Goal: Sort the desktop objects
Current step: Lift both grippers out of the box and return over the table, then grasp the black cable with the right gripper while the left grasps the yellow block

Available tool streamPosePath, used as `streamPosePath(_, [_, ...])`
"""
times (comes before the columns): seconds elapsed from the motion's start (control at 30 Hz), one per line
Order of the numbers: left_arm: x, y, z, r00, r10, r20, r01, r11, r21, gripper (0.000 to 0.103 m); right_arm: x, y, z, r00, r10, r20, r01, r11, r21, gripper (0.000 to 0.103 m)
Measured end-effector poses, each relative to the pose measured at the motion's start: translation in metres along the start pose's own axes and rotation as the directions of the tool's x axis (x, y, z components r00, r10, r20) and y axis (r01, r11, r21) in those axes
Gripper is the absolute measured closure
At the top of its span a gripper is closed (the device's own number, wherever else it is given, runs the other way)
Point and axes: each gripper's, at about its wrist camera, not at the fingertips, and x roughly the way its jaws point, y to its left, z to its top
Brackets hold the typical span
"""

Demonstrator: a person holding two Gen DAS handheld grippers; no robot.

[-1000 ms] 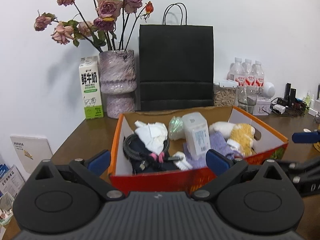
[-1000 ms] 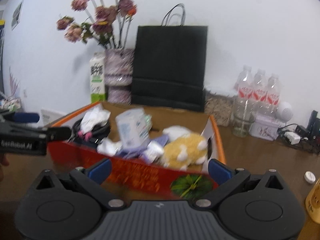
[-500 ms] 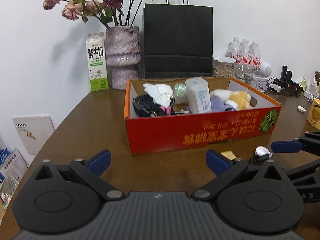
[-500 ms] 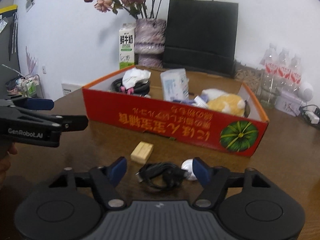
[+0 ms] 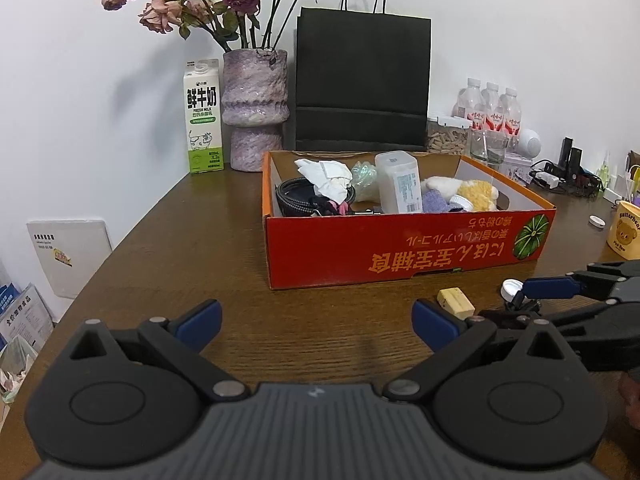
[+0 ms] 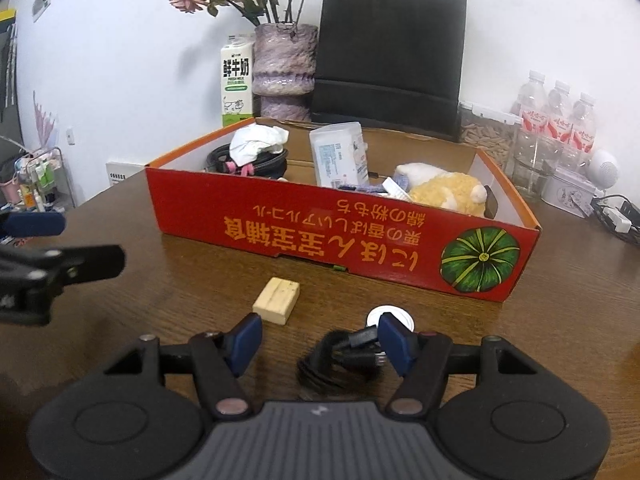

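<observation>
Black, rubbery and loosely coiled, the bundled charging cable (image 6: 344, 360) lies on the brown wood-grain table (image 6: 192, 280) directly ahead of the right tool (image 6: 320, 342), off-centre toward its right blue pad, its plug end pointing at that pad. The right tool's jaws are closing, about half-spread, with the cable between them; the left pad is clearly not yet on it, so nothing is gripped. Just beyond sit a round white plastic cap (image 6: 390, 314) and, to the left, a pale yellow rectangular eraser-like block (image 6: 277, 295), long axis running away toward the red cardboard box (image 6: 320, 236) with orange lettering. The box already holds soft, crumpled and hard items. The left tool (image 5: 316, 322) hovers wide open and empty over bare table, farther from the cable, so the right hand seems better placed.
</observation>
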Motion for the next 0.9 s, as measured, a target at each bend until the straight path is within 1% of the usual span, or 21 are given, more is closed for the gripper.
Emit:
streamPosePath(0.1, [-0.002, 0.001, -0.001, 1.000, 0.005, -0.002, -0.005, 1.000, -0.006, 0.000, 0.000, 0.001, -0.002, 1.000, -0.019, -0.005, 0.019, 1.000, -0.009, 0.040])
streamPosePath(0.17, [-0.003, 0.001, -0.002, 1.000, 0.006, -0.003, -0.006, 1.000, -0.007, 0.000, -0.004, 0.001, -0.004, 1.000, -0.026, 0.006, 0.026, 1.000, -0.001, 0.044])
streamPosePath(0.37, [-0.004, 0.001, -0.003, 1.000, 0.005, -0.004, -0.005, 1.000, -0.002, 0.000, -0.006, -0.003, -0.009, 0.998, -0.066, -0.004, 0.066, 0.998, 0.007, 0.044])
streamPosePath(0.47, [-0.004, 0.000, -0.004, 1.000, 0.005, -0.006, -0.005, 1.000, -0.002, 0.000, -0.004, -0.007, -0.011, 0.997, -0.070, -0.017, 0.070, 0.997, 0.030, 0.045])
streamPosePath(0.5, [-0.004, 0.000, -0.004, 1.000, 0.006, -0.006, -0.006, 1.000, -0.001, 0.000, -0.003, -0.008, -0.012, 0.997, -0.072, -0.019, 0.072, 0.997, 0.031, 0.047])
streamPosePath(0.53, [-0.004, -0.001, -0.004, 1.000, 0.006, -0.008, -0.006, 1.000, 0.000, 0.000, -0.004, -0.009, -0.013, 0.997, -0.071, -0.016, 0.071, 0.997, 0.033, 0.058])
streamPosePath(0.57, [-0.004, -0.002, -0.004, 1.000, 0.005, -0.010, -0.005, 1.000, 0.001, 0.000, -0.004, -0.010, -0.013, 0.998, -0.064, -0.014, 0.065, 0.997, 0.037, 0.066])
streamPosePath(0.63, [-0.004, -0.003, -0.005, 1.000, 0.004, -0.015, -0.004, 1.000, 0.004, 0.000, -0.004, -0.012, -0.014, 0.999, -0.053, -0.014, 0.053, 0.998, 0.045, 0.068])
streamPosePath(0.67, [-0.004, -0.005, -0.005, 1.000, 0.003, -0.018, -0.003, 1.000, 0.005, 0.000, -0.005, -0.012, -0.014, 0.999, -0.053, -0.011, 0.053, 0.998, 0.041, 0.071])
streamPosePath(0.7, [-0.003, -0.006, -0.005, 1.000, -0.001, -0.019, 0.001, 1.000, 0.007, 0.000, -0.006, -0.013, -0.014, 0.999, -0.054, -0.005, 0.055, 0.998, 0.040, 0.072])
streamPosePath(0.9, [0.001, -0.022, 0.000, 0.999, -0.033, -0.030, 0.034, 0.999, 0.034, 0.000, -0.015, -0.019, -0.013, 0.999, -0.042, 0.035, 0.041, 0.999, 0.030, 0.075])
